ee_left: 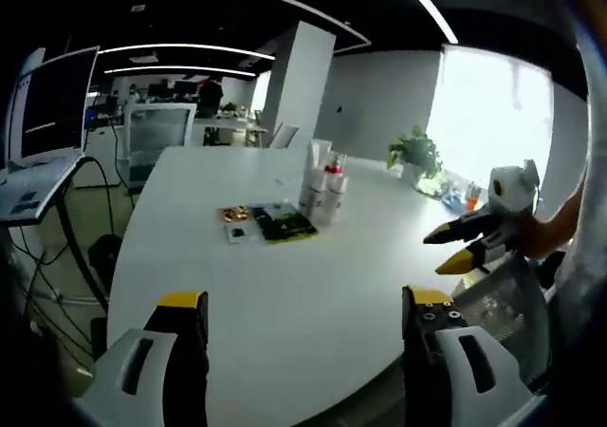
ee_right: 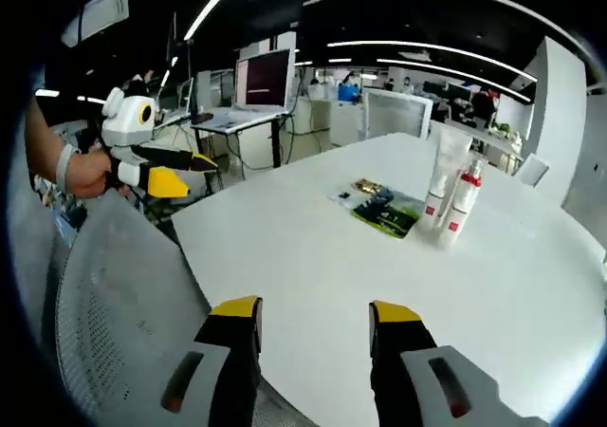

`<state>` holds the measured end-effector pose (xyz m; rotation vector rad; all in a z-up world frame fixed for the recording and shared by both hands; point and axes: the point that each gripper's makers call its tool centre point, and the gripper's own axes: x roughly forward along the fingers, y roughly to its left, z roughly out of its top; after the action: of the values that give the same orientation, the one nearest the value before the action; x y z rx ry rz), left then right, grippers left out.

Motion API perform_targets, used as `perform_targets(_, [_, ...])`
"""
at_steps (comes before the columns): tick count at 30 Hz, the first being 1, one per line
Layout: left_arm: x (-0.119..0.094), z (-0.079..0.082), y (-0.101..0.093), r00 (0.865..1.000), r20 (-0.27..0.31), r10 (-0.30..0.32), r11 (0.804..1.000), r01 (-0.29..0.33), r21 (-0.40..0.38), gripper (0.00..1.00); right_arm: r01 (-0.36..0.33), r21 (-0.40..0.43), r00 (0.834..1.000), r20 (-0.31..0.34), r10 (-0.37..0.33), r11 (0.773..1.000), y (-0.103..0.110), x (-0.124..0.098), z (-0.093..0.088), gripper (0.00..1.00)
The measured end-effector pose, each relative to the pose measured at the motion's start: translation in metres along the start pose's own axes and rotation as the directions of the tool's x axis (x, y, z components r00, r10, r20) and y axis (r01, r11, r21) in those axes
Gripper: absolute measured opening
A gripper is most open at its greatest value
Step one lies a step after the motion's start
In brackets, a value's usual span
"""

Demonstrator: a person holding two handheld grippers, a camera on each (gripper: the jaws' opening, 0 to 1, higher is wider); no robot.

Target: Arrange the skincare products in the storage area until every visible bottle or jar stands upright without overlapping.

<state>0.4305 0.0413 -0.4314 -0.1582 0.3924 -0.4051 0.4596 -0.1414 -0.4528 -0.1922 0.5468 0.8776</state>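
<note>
On a white table in an open-plan office, a cluster of skincare bottles stands upright near the middle of the surface, well apart from both handheld grippers. In the left gripper view, the left gripper hangs over the near edge with its yellow-tipped jaws spread wide and nothing between them; the right gripper, held in a person's hand, enters from the right with its jaws parted and empty. In the right gripper view, the right gripper likewise points across the table with jaws apart, while the left gripper is held off to the left above a grey mesh chair.

The white bottles, one with a red cap, appear upright and close together (whether they touch one another cannot be told at this size). Just beside them lie flat sachets or packets, dark green and gold, spread on the tabletop. No tray, box or other container for the products is visible, so the storage area seems to be the bare table itself. Judged from these pictures, handling has not begun: neither gripper is near the products, and what remains is to approach, check spacing, and right anything that is not standing. A potted plant sits at the far edge.
</note>
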Motion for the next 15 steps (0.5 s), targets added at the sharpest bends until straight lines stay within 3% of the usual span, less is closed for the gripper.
perform_targets(3, [0.002, 0.004, -0.01, 0.999, 0.031, -0.019, 0.999, 0.018, 0.033, 0.84, -0.007, 0.024, 1.0, 0.013, 0.006, 1.0, -0.001, -0.001, 0.0, 0.62])
perform_targets(5, [0.001, 0.005, -0.008, 0.999, 0.034, -0.012, 0.999, 0.01, 0.036, 0.89, -0.013, 0.054, 0.997, 0.077, 0.009, 0.998, 0.0, 0.001, 0.01, 0.74])
perform_targets(6, [0.001, 0.004, -0.003, 0.999, 0.03, 0.009, 0.999, -0.011, 0.048, 0.93, -0.01, 0.06, 0.997, 0.077, 0.005, 0.998, 0.0, 0.0, 0.011, 0.77])
perform_targets(8, [0.001, 0.007, 0.001, 0.999, 0.044, 0.023, 0.999, -0.025, 0.041, 0.99, -0.011, 0.066, 0.995, 0.097, 0.004, 0.998, 0.001, 0.0, 0.014, 0.81])
perform_targets(10, [0.0, 0.011, 0.0, 0.998, 0.066, 0.016, 0.999, -0.018, 0.029, 0.99, -0.012, 0.062, 0.995, 0.097, 0.006, 0.998, 0.002, 0.0, 0.013, 0.82])
perform_targets(15, [0.005, -0.001, -0.003, 1.0, 0.022, 0.003, 1.0, -0.004, 0.015, 0.98, -0.031, 0.032, 0.997, 0.077, 0.028, 0.999, 0.009, 0.001, 0.009, 0.85])
